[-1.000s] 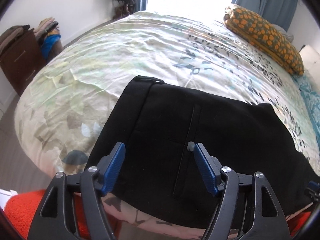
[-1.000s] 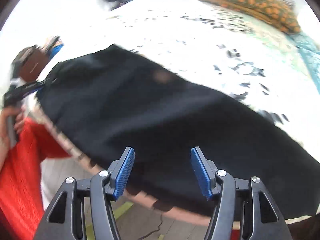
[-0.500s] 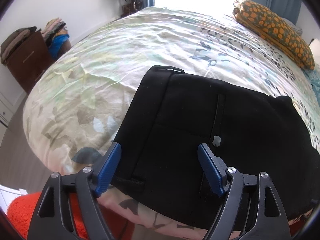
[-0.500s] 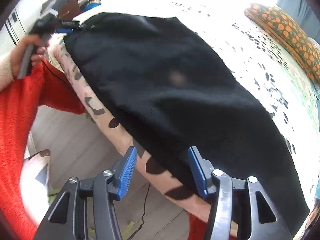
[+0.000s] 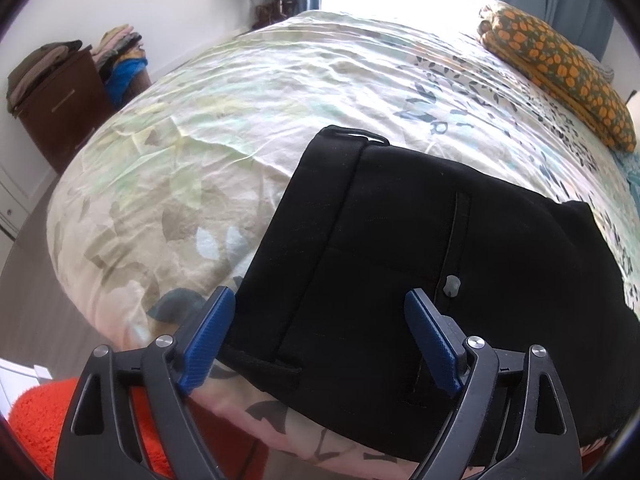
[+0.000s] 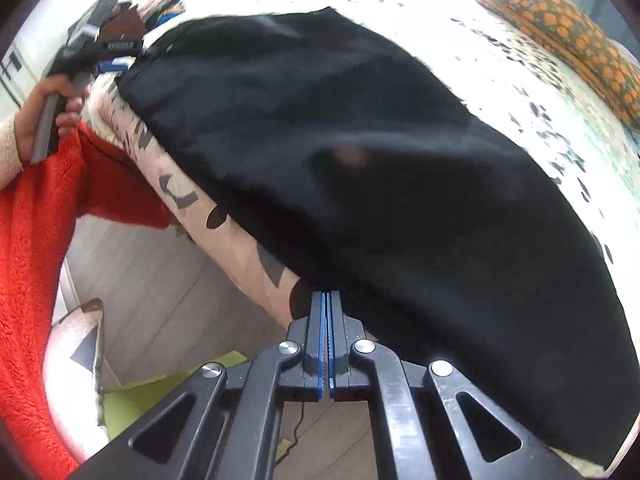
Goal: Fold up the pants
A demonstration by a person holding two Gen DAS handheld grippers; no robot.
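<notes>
Black pants (image 5: 420, 240) spread flat on the near edge of the bed (image 5: 248, 112), waistband to the left, legs running right. Waistband corner with a belt loop (image 5: 354, 133) on the far left; back pocket slit and grey button (image 5: 451, 285) facing up.

Left gripper (image 5: 320, 332) spread wide at the near waistband corner, blue pads either side of the cloth, left pad (image 5: 206, 340) at the hem edge, right pad (image 5: 430, 344) just beside the button. Nothing pinched there.

Right gripper (image 6: 325, 304) pressed together on the near edge of the pants, farther along the legs, at the spot where cloth overhangs the side of the bed. Whether cloth actually sits between the pads: cannot tell for sure, though the tips meet the black fabric.

Orange patterned pillow (image 5: 560, 80) far right. Brown dresser (image 5: 60, 96) with stacked clothes (image 5: 120, 56) far left by the wall. Red fleece (image 6: 36, 280) low on the near left. Seen from the right wrist: a hand (image 6: 44, 116) holding the other gripper's handle at the far left.
</notes>
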